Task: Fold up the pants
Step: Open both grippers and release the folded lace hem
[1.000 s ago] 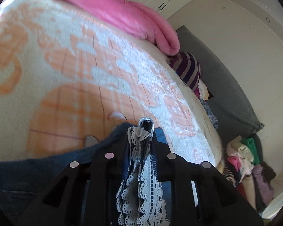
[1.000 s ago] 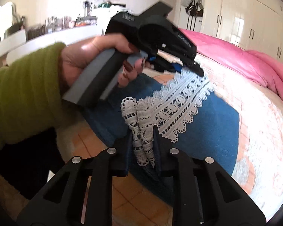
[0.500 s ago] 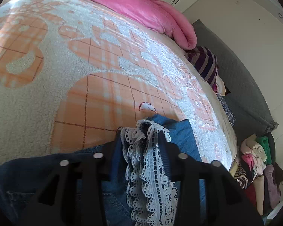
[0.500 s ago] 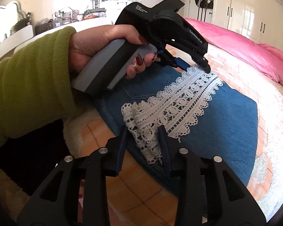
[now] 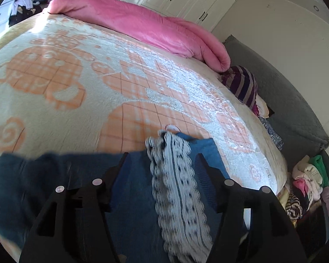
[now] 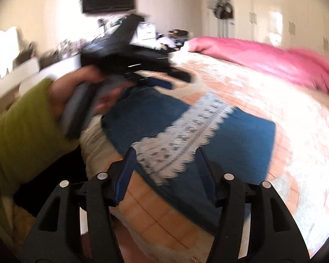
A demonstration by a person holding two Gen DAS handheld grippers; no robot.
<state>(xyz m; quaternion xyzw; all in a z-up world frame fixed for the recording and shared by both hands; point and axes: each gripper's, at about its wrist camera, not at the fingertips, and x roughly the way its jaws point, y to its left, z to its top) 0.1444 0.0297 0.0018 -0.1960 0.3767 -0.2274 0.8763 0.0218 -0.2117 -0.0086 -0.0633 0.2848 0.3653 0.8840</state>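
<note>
Left wrist view: left gripper [image 5: 161, 155] fingers wide, lace strip [image 5: 177, 184] between them on pants [image 5: 129, 197]; right gripper [image 6: 164, 151] fingers wide, lace between.

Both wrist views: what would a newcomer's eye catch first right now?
The white lace strip running across the folded blue pants, which lie on the orange-patterned blanket. Then the pink duvet along the bed's far side. Both grippers are open, left gripper and right gripper above the lace.
</note>
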